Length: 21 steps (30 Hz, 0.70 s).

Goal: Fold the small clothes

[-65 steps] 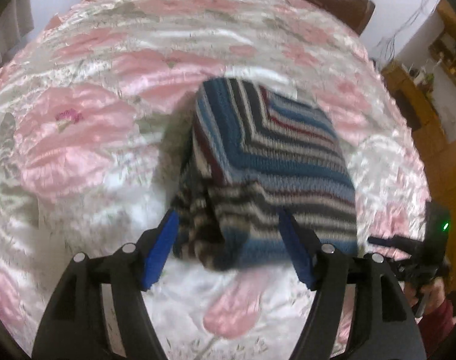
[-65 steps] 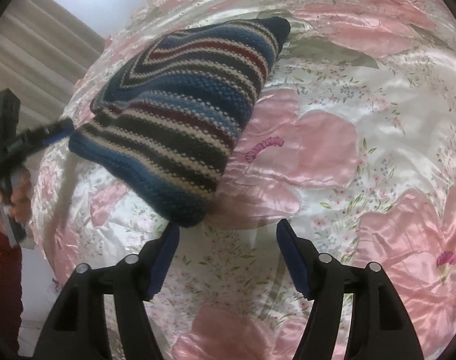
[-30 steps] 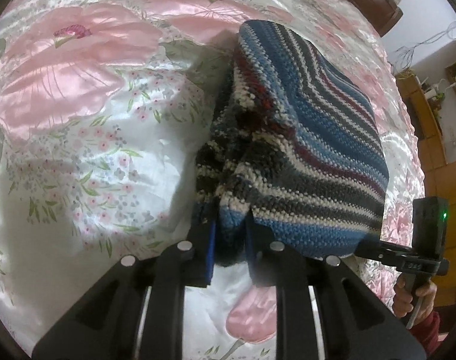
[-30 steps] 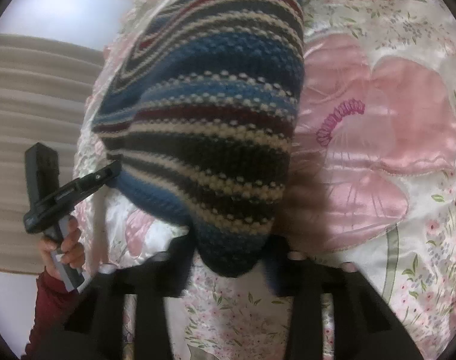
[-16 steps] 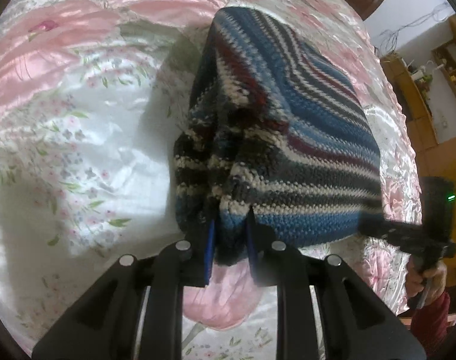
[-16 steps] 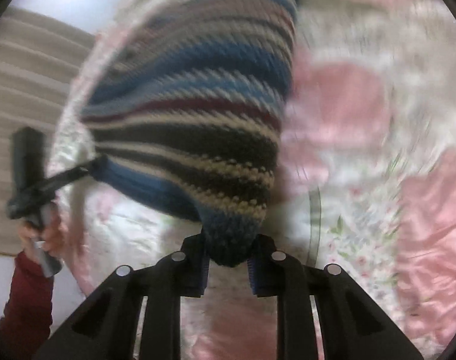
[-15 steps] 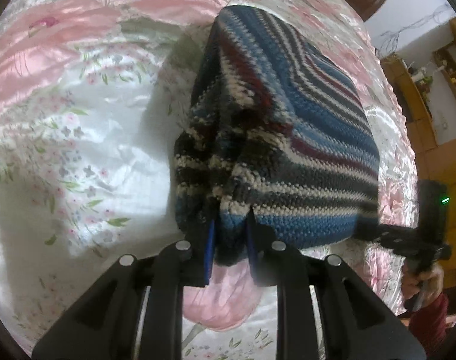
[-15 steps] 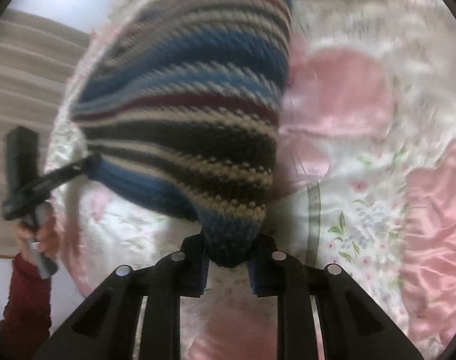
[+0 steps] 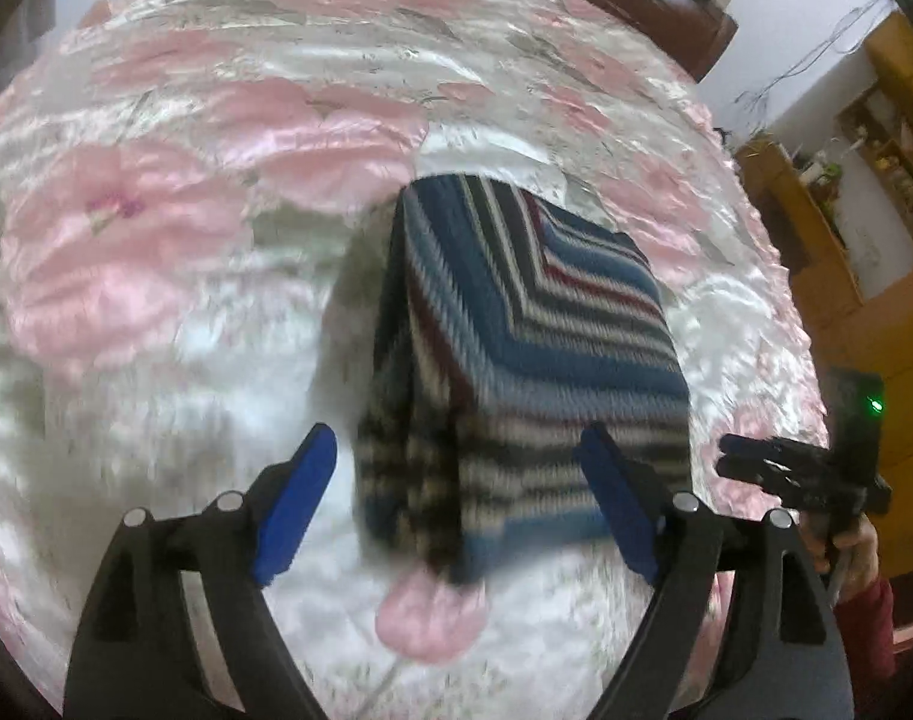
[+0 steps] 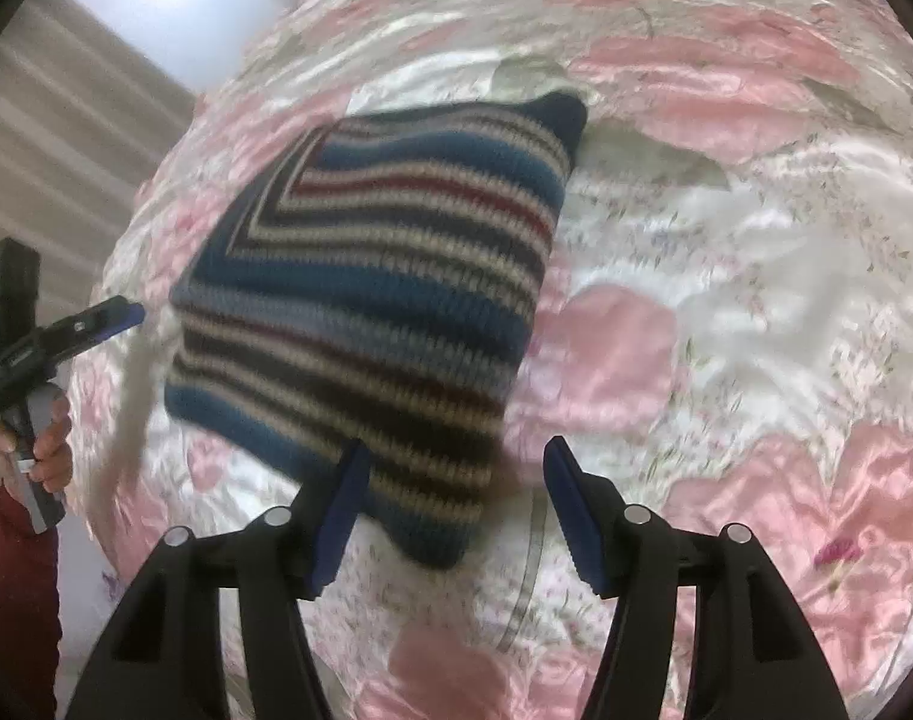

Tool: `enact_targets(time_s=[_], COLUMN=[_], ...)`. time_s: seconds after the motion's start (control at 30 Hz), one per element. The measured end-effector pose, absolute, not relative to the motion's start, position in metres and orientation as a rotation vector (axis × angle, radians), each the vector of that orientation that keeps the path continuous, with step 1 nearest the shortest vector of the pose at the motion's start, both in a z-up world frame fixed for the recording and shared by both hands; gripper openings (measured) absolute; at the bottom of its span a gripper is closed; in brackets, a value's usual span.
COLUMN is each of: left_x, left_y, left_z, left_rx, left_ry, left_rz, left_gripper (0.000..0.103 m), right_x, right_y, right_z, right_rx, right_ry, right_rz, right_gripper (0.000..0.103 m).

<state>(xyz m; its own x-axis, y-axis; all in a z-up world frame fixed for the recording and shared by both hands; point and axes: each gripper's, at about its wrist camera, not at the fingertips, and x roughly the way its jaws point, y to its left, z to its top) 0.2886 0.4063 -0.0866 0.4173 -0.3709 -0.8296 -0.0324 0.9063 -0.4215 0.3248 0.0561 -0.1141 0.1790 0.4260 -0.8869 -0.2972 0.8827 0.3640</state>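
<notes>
Striped knit garment (image 9: pixel 528 360), folded, lying on pink floral satin bed (image 9: pixel 216 180). Left gripper (image 9: pixel 456 510) and right gripper (image 10: pixel 453 507): fingers spread, released, grasping nothing.

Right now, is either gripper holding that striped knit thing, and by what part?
No. The left gripper and right gripper are both open, and the striped knit lies free on the bedspread.

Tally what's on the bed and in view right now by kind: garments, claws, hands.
Striped knitted garment, folded, lying on the floral bedspread: 1
Claws, both open and off the garment: 2 (left claw, right claw)
Hands visible, each gripping a handle: 2 (left hand, right hand)
Total: 5
</notes>
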Motion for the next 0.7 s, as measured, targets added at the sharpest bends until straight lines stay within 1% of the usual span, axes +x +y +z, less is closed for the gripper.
enact_targets(time_s=[0.13, 0.23, 0.27, 0.3, 0.33, 0.37, 0.4, 0.43, 0.57, 0.6, 0.7], left_x=[0.345, 0.373, 0.381, 0.386, 0.39, 0.394, 0.396, 0.396, 0.392, 0.392, 0.396], left_y=[0.401, 0.405, 0.404, 0.403, 0.399, 0.397, 0.395, 0.394, 0.394, 0.395, 0.401], left_z=[-0.106, -0.122, -0.127, -0.131, -0.134, -0.137, -0.137, -0.134, -0.106, -0.105, -0.132], left_rx=[-0.419, -0.491, -0.512, -0.527, -0.547, -0.554, -0.539, -0.524, -0.491, -0.477, -0.429], left_ry=[1.19, 1.209, 1.218, 1.228, 1.242, 1.26, 1.257, 1.244, 1.119, 1.119, 1.199], left_rz=[-0.168, -0.156, -0.167, -0.165, -0.177, -0.184, -0.163, -0.158, -0.167, -0.153, -0.091], left_gripper=[0.082, 0.081, 0.073, 0.047, 0.036, 0.029, 0.017, 0.011, 0.011, 0.011, 0.011], right_x=[0.337, 0.346, 0.349, 0.35, 0.351, 0.352, 0.35, 0.35, 0.345, 0.344, 0.345], right_y=[0.062, 0.066, 0.065, 0.065, 0.066, 0.067, 0.065, 0.066, 0.07, 0.071, 0.073], right_z=[-0.115, -0.121, -0.125, -0.126, -0.129, -0.133, -0.134, -0.136, -0.141, -0.142, -0.145], right_rx=[0.126, 0.146, 0.153, 0.155, 0.155, 0.154, 0.151, 0.146, 0.124, 0.124, 0.129], right_ry=[1.284, 1.285, 1.289, 1.29, 1.291, 1.295, 1.296, 1.296, 1.289, 1.288, 1.289], right_rz=[0.5, 0.501, 0.499, 0.498, 0.498, 0.499, 0.501, 0.503, 0.506, 0.509, 0.515], right_gripper=[0.061, 0.061, 0.061, 0.061, 0.061, 0.061, 0.061, 0.061, 0.061, 0.061, 0.061])
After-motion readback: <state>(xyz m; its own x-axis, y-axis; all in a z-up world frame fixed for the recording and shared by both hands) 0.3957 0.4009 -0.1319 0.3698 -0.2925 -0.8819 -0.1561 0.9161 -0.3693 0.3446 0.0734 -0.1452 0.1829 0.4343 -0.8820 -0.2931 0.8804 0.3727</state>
